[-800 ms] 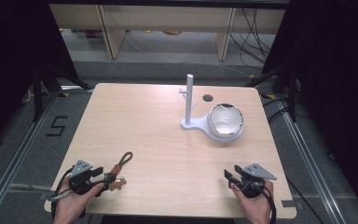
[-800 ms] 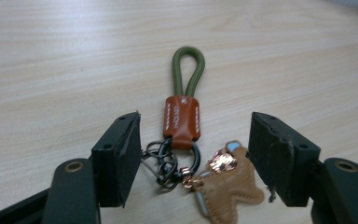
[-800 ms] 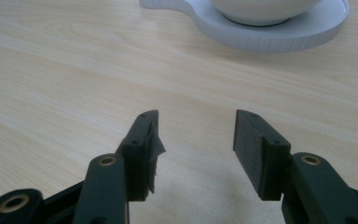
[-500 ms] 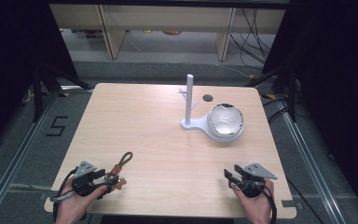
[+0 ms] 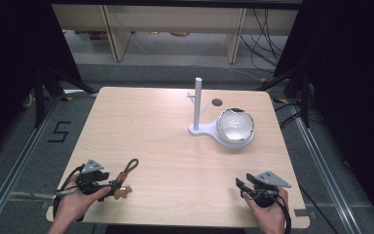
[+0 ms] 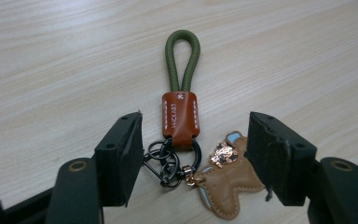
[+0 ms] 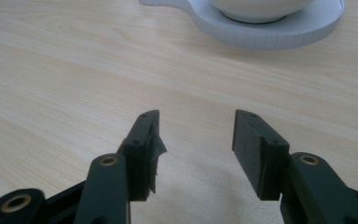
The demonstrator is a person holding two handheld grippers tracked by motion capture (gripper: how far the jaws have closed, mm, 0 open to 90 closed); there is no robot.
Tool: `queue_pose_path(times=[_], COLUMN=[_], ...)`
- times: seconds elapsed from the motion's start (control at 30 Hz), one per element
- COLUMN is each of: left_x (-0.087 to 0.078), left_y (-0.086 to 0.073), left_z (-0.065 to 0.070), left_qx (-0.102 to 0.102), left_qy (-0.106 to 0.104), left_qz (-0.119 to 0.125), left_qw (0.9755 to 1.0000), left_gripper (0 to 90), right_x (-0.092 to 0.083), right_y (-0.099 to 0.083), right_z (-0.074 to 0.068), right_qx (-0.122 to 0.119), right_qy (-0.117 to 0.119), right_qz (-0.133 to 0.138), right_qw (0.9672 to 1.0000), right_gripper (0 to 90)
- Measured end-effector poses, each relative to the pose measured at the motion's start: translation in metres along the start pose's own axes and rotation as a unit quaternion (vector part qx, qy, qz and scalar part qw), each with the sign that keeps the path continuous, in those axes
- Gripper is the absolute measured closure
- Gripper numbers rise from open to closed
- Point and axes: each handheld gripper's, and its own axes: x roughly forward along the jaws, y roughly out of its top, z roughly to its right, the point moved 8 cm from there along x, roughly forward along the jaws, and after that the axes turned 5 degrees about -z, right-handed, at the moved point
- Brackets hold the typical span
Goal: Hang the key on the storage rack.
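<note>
Left hand-held gripper [image 6: 193,154], jaws wide and holding nothing, straddles the keychain [image 6: 182,119] lying flat on the counter [image 5: 175,146]. Closing here risks pinching only the rings [image 6: 165,161], letting the bear charm [image 6: 228,179] swing. Right hand-held gripper [image 7: 196,149] rests open, empty.

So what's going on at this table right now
A person sits at a wooden table with a claw in each hand. The left claw is open around a keychain, a green cord loop with a brown leather tab, black rings and a small bear charm, lying flat on the table; the pads aren't pressing it. The right claw is open over bare wood, holding nothing. Farther back stands a white stand with a bowl on its base.
</note>
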Motion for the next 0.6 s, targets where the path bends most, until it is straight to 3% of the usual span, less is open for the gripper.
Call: queue_pose_path(times=[0.13,0.17,0.2,0.27,0.3,0.33,0.4,0.5,0.57,0.6], left_x=[0.002,0.002,0.002,0.003,0.004,0.003,0.004,0.006,0.007,0.008], left_y=[0.004,0.006,0.006,0.008,0.008,0.008,0.009,0.011,0.012,0.012], left_z=[-0.001,-0.001,-0.001,-0.001,-0.001,-0.003,-0.004,-0.006,-0.006,-0.006], left_qx=[-0.003,-0.009,-0.009,-0.014,-0.012,-0.003,-0.005,0.0,0.002,0.002], left_qy=[-0.001,-0.002,-0.002,-0.012,-0.015,-0.017,-0.015,-0.017,-0.017,-0.017], left_qz=[-0.009,-0.017,-0.017,-0.045,-0.049,-0.068,-0.069,-0.098,-0.114,-0.117], left_qw=[1.0,0.9998,0.9998,0.9988,0.9986,0.9975,0.9975,0.995,0.9934,0.9929], left_gripper=[36.1,36.6,36.9,37.8,38.1,38.6,39.2,40.3,41.2,42.0], right_x=[-0.001,-0.002,-0.002,0.0,-0.002,-0.001,0.0,0.001,0.0,0.001], right_y=[0.0,-0.002,-0.002,-0.001,-0.002,-0.001,-0.001,0.001,0.002,0.002], right_z=[-0.002,-0.004,-0.004,-0.004,-0.005,-0.003,-0.004,-0.005,-0.002,-0.003], right_qx=[0.003,0.024,0.024,0.014,0.02,0.009,0.008,0.015,-0.002,0.0], right_qy=[0.005,-0.001,-0.001,0.0,0.0,-0.001,0.0,0.014,0.004,0.012], right_qz=[-0.003,-0.012,-0.012,-0.003,-0.012,-0.007,-0.004,0.005,0.004,0.007], right_qw=[1.0,0.9996,0.9996,0.9999,0.9997,0.9999,1.0,0.9998,1.0,0.9999], right_gripper=[52.7,52.8,52.8,52.9,52.9,52.9,52.9,52.9,52.9,52.9])
